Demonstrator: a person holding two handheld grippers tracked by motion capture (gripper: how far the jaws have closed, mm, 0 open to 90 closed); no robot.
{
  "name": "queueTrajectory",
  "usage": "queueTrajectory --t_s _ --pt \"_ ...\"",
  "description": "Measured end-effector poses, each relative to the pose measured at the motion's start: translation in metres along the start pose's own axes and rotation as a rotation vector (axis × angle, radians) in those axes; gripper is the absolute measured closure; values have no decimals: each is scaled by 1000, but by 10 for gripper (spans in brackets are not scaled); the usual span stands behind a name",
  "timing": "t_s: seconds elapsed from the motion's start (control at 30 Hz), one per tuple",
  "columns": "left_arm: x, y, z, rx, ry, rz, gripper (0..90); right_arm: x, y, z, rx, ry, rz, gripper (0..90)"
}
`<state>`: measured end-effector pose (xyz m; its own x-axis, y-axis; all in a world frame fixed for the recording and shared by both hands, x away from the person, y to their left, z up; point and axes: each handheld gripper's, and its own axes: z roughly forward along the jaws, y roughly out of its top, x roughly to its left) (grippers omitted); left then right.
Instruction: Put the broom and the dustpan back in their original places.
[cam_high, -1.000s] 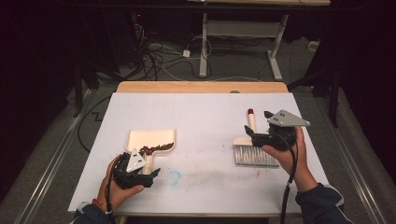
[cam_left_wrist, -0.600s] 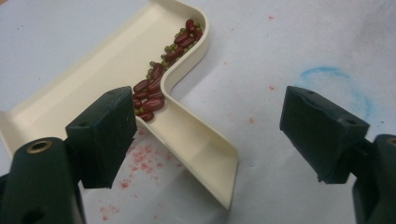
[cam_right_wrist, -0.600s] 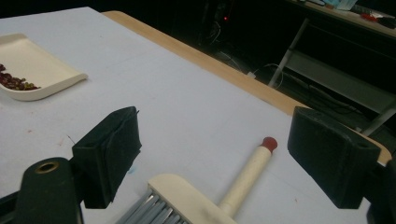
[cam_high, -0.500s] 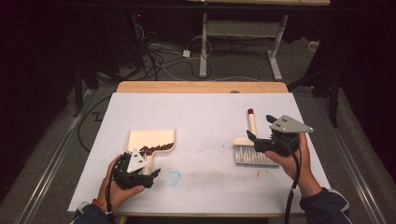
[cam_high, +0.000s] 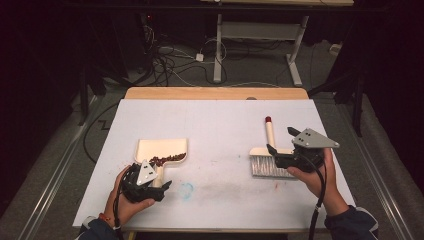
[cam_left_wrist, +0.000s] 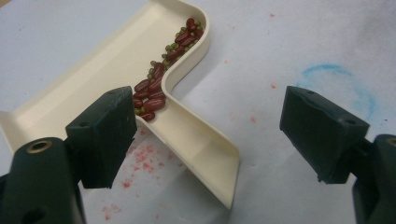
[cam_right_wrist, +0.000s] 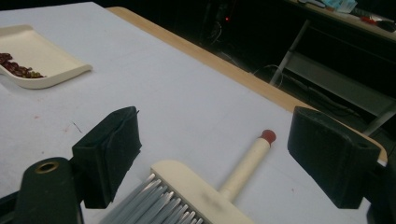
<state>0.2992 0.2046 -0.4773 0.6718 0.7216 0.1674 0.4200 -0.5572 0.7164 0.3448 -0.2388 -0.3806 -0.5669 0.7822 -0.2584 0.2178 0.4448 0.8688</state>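
On the white surface (cam_high: 215, 125) a cream dustpan (cam_high: 155, 149) lies near the front left, with a heap of dark red beans (cam_high: 167, 159) and a few small green ones gathered along its rear wall by the handle. The left tool (cam_high: 147, 182) sits just behind that handle; in the left gripper view its jaws stand wide apart, released, with the handle (cam_left_wrist: 201, 154) lying between them untouched and the beans (cam_left_wrist: 161, 79) running up the pan's bend. A faint blue ring (cam_high: 186, 190) marks the surface just right of this tool. Well apart, on the right side, a brush (cam_high: 267, 160) lies flat, grey bristles toward the person and its red-tipped handle pointing away. The right tool (cam_high: 282, 156) hovers at the brush's right end, jaws spread open and grasping nothing, the brush head (cam_right_wrist: 187, 196) below between them
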Motion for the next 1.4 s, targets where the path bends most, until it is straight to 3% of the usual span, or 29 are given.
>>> queueTrajectory --t_s 0.7,1.4 --pt "-2 0 1 7 -2 12 186 4 -14 -18 -21 -7 -36 174" --pt "-2 1 1 -1 11 32 187 5 -41 -23 10 7 -53 173"
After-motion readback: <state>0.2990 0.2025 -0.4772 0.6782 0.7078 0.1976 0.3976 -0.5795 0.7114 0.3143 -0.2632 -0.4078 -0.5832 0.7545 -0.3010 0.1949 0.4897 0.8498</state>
